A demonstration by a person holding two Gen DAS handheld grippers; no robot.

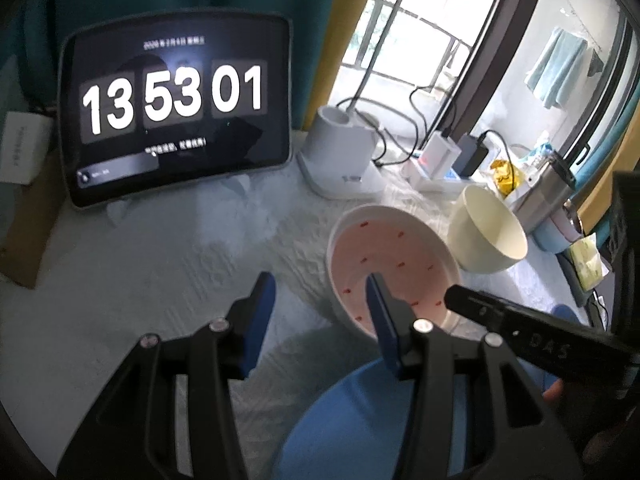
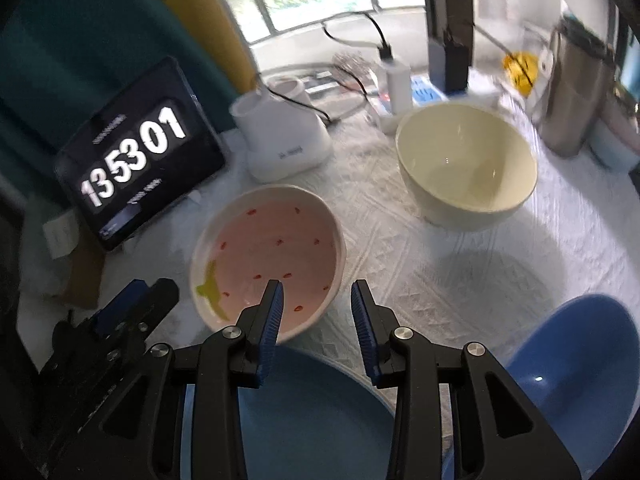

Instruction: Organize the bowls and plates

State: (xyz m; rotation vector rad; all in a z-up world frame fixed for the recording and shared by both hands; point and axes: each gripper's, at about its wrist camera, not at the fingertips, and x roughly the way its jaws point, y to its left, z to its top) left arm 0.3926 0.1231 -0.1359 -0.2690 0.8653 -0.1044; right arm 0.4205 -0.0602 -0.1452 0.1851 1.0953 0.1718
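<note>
Table point(image 2: 440, 280): covered in a white cloth with a raised, quilted geometric pattern.

Pink plate point(image 2: 272, 256): shallow, glossy ceramic, uneven white rim, pink well dotted with small red marks and one yellow-green motif near its rim. It sits about mid-table, in front of the tablet.

Cream bowl point(image 2: 466, 164): deep, round, smooth glazed, upright, toward the far right of the table, apart from the pink plate.

Blue plate point(image 2: 312, 412): matte, flat, round, at the near edge under both grippers; its far rim lies just beside the pink plate.

Blue bowl point(image 2: 576, 364): glossy, rounded, at the near right edge, apart from the blue plate.

Left gripper point(image 1: 322, 312): black linkage arms, blue ribbed pads, jaws spread wide with nothing between them; the right pad overlaps the pink plate's near rim in view, contact cannot be told.

Right gripper point(image 2: 318, 308): same build, jaws spread, holding nothing, above the blue plate's far rim.

Tablet point(image 1: 176, 108): dark slab, propped at the far left edge, showing large white digits 13 53 01.

White stand point(image 1: 340, 152): smooth plastic, cylindrical socket on a flat base, far edge beside the tablet.

Steel tumbler point(image 2: 576, 88): brushed metal cylinder, far right corner.
</note>
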